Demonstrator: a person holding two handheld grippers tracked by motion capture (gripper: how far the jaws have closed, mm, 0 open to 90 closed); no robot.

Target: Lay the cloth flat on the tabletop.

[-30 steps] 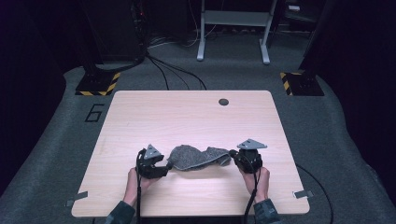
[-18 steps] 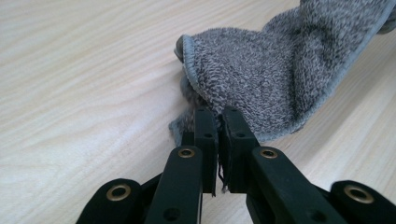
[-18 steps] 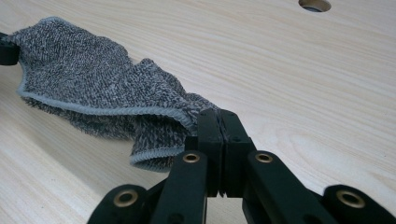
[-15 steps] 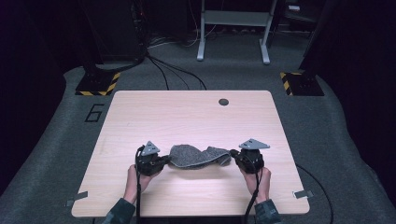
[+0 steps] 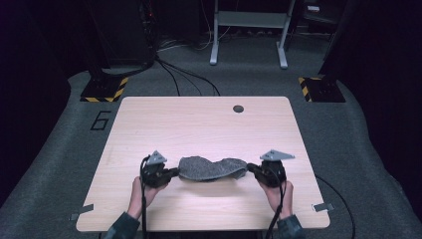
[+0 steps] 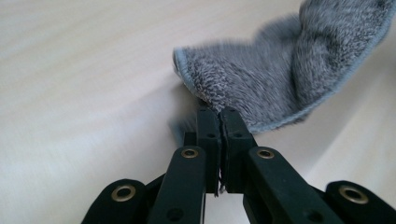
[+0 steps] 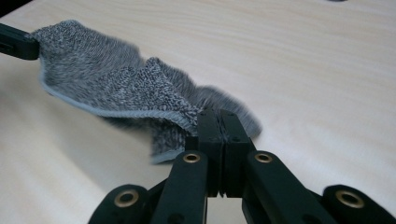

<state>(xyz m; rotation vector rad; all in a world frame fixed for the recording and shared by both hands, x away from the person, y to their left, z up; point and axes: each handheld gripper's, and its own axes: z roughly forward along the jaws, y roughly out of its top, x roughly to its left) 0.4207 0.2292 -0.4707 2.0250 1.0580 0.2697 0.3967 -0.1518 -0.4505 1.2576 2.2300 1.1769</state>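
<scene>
A grey terry cloth (image 5: 211, 168) hangs slack between my two grippers, just above the near half of the wooden table (image 5: 199, 124). My left gripper (image 5: 175, 172) is shut on the cloth's left corner; in the left gripper view its jaws pinch the hemmed edge of the cloth (image 6: 261, 79) at the left gripper's tips (image 6: 220, 114). My right gripper (image 5: 250, 168) is shut on the right corner. In the right gripper view the cloth (image 7: 107, 84) sags away from the right gripper's tips (image 7: 219, 116) toward the left gripper's black jaw tip (image 7: 16, 42).
A round dark grommet hole (image 5: 238, 108) sits near the table's far edge. Beyond the table are a metal stand's legs (image 5: 249, 45), cables (image 5: 184, 74) on the grey floor and yellow-black striped bases (image 5: 104, 92).
Both grippers have drawn slightly toward the table's near edge with the cloth, and the cloth has spread flatter between them.
</scene>
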